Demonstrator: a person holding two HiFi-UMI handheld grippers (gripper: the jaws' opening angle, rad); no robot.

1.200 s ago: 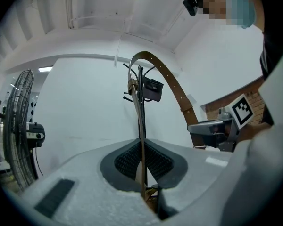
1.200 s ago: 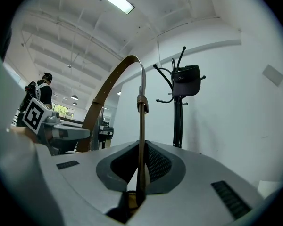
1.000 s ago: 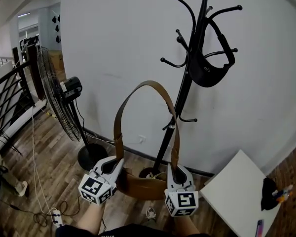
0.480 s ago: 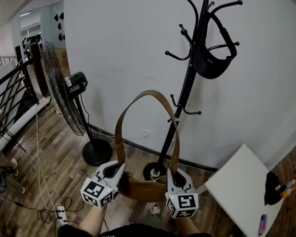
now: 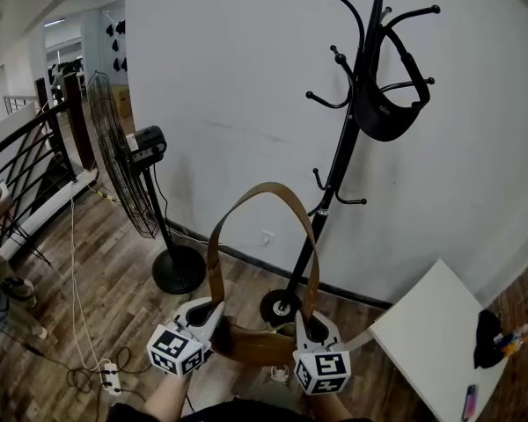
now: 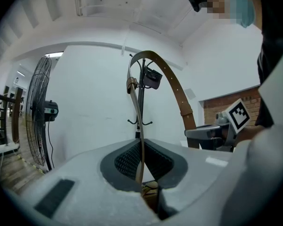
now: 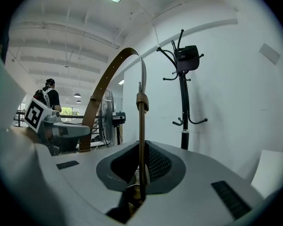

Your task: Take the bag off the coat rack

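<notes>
A brown leather bag (image 5: 257, 343) hangs free of the black coat rack (image 5: 333, 178), its strap (image 5: 266, 188) arching up between my two grippers. My left gripper (image 5: 211, 313) is shut on the strap's left end (image 6: 140, 140), low in the head view. Just to the right, my right gripper (image 5: 311, 325) is shut on the strap's other end (image 7: 141, 140). In the left gripper view the pads (image 6: 127, 161) pinch the thin strap edge-on. A black bag (image 5: 385, 117) stays hung high on the rack.
A standing fan (image 5: 123, 170) is left of the rack against the white wall. A white table (image 5: 427, 345) with small items (image 5: 486, 337) sits at the lower right. A railing (image 5: 18, 170) and floor cables with a power strip (image 5: 107, 374) lie to the left.
Both grippers have sunk together with the brown bag, and its strap arch now stands lower against the wall and rack. Neither grip has changed.
</notes>
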